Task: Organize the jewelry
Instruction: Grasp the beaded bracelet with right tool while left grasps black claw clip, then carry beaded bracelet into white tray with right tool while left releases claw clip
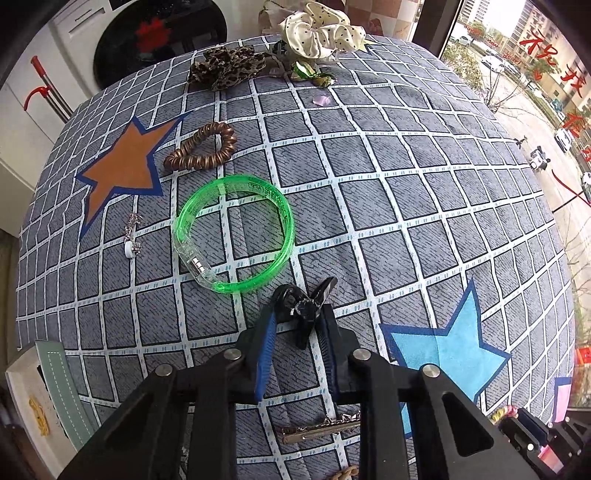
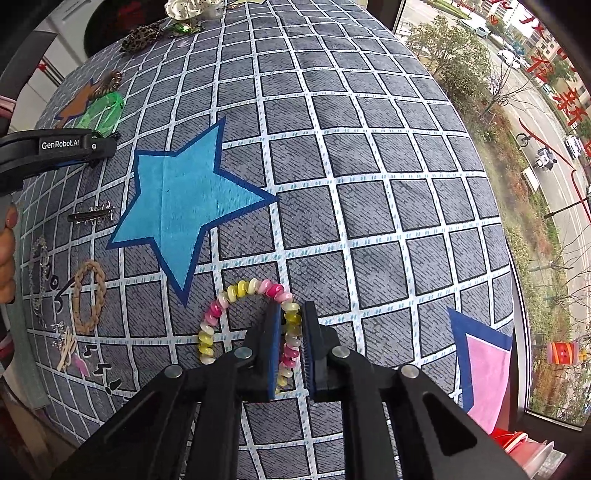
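The left gripper (image 1: 297,312) pinches a small black bow-shaped hair clip (image 1: 304,306) between its blue-padded fingers, the clip's long axis running up and away from the jaws, one glossy tip pointing toward the far right of the grid-patterned tablecloth (image 1: 406,206). Just beyond it lies one translucent green bangle (image 1: 234,234), flat, its clear clasp section turned toward the near left. Farther off sit one bronze spiral hair tie (image 1: 201,147), one leopard-print scrunchie (image 1: 225,68) and one cream polka-dot scrunchie (image 1: 321,31); a silver tie clip (image 1: 319,428) lies crosswise under the gripper. The right gripper (image 2: 291,332) has its jaws drawn close on one pink, yellow and white spiral hair tie (image 2: 229,295), a loop arching away from the fingertips beside the blue star (image 2: 181,206). One braided tan ring (image 2: 88,297) lies at the left, upright in view.
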A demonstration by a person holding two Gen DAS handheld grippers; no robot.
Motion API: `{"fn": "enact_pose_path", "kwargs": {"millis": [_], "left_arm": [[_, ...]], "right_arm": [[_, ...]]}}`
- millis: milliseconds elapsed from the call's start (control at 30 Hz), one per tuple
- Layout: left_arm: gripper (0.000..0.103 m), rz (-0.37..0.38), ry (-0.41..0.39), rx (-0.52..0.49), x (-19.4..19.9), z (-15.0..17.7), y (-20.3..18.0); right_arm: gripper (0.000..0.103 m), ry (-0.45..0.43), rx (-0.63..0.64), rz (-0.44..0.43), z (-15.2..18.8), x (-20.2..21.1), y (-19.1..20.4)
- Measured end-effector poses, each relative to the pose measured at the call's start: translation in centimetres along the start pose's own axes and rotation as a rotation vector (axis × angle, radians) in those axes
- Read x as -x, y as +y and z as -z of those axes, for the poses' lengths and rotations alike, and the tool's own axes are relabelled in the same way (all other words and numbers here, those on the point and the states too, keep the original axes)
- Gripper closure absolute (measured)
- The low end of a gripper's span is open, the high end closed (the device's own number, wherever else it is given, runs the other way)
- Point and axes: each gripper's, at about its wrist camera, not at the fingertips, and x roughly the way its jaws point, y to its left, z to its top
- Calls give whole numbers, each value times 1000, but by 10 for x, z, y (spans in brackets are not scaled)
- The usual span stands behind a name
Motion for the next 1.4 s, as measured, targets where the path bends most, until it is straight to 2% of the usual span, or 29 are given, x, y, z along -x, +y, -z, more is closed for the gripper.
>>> {"fn": "enact_pose_path", "kwargs": {"millis": [133, 400, 700, 900, 1000, 1100, 1400], "left_arm": [[73, 47, -17, 8, 4, 8, 14], [73, 62, -34, 5, 27, 25, 27], [73, 59, -58, 23, 59, 52, 46], [73, 49, -75, 78, 77, 68, 75], [73, 37, -83, 116, 86, 78, 93], [73, 25, -90, 162, 94, 89, 113], [73, -36, -99, 298, 114, 129, 172]], "right_arm": [[93, -2, -40, -39, -11, 5, -10], [93, -25, -117, -136, -21, 21, -19], [93, -53, -109, -154, -34, 42, -6], [93, -83, -69, -168, -46, 53, 19], [93, -103, -36, -183, -43, 48, 23], [93, -119, 1, -207, -43, 61, 32], [93, -142, 154, -284, -64, 83, 108]]}}
